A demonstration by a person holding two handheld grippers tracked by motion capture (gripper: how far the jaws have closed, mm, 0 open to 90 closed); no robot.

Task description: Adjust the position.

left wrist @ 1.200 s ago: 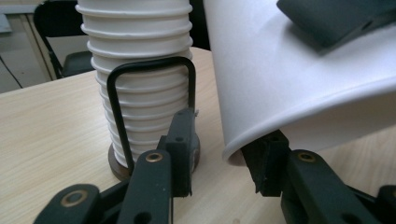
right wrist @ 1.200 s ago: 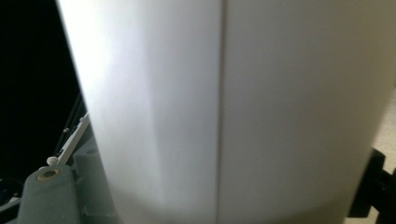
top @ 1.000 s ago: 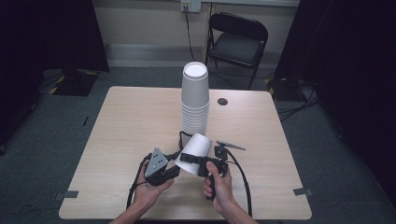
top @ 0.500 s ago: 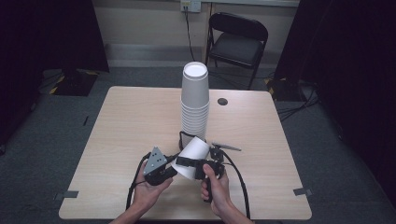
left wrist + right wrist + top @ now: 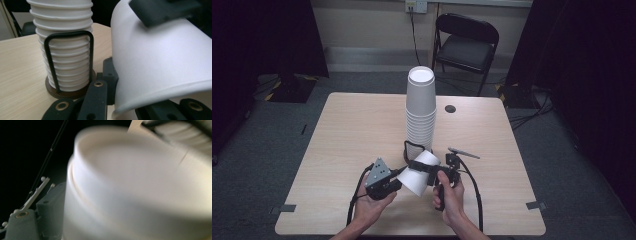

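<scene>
Cup (image 5: 418, 173) lying on its side sits between our two grippers, lifted off the table (image 5: 347, 130) just in front of the stack (image 5: 420, 107). In the high view its base points up toward the stack and its wide mouth comes down toward our left hand (image 5: 373, 204).

Our left gripper (image 5: 398, 179) has its jaws closed on the mouth end; the left gripper view shows the rim (image 5: 160, 96) pinched between the black jaws at the bottom of the frame. They have just been closing, with the rim between them.

Our right gripper (image 5: 424, 165) reaches across the cup's side wall near the base. In the left gripper view one of its jaws lies against the top of the cup (image 5: 162, 55). In the right gripper view the cup (image 5: 140, 195) sits blurred and very close, base end toward us. These jaws have just been closing a little with the cup between them; we cannot tell whether both pads press on it.

The stack stands upside down on a dark round holder (image 5: 67, 92) with a wire loop (image 5: 70, 35) running up its side. A folding chair (image 5: 467, 42) stands beyond the table's far edge.
</scene>
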